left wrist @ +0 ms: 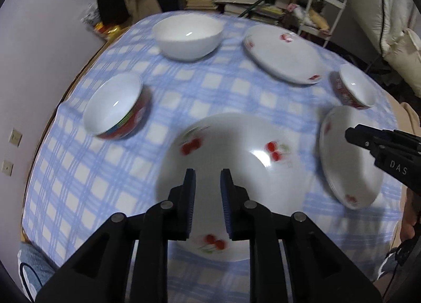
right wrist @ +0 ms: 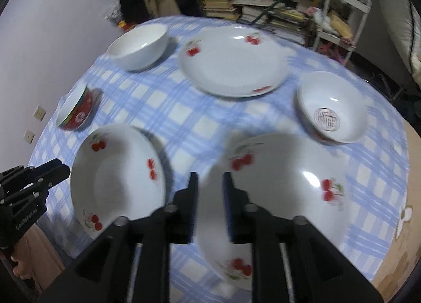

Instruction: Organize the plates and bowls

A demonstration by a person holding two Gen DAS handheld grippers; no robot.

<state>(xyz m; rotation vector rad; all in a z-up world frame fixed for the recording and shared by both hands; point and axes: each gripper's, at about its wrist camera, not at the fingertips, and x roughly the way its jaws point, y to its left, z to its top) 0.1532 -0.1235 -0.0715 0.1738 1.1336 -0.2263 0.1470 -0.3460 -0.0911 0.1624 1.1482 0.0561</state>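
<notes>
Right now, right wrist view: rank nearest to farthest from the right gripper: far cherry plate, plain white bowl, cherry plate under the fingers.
1. Cherry plate under the fingers, directly below the right gripper.
2. Far cherry plate, mid-table, straight ahead.
3. Plain white bowl, far left corner.

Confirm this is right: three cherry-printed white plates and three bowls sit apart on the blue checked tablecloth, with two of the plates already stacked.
Not quite. No plates are stacked: the right wrist view shows the three cherry-printed white plates lying separately on the blue checked tablecloth. The rest holds: three bowls sit apart.
</notes>
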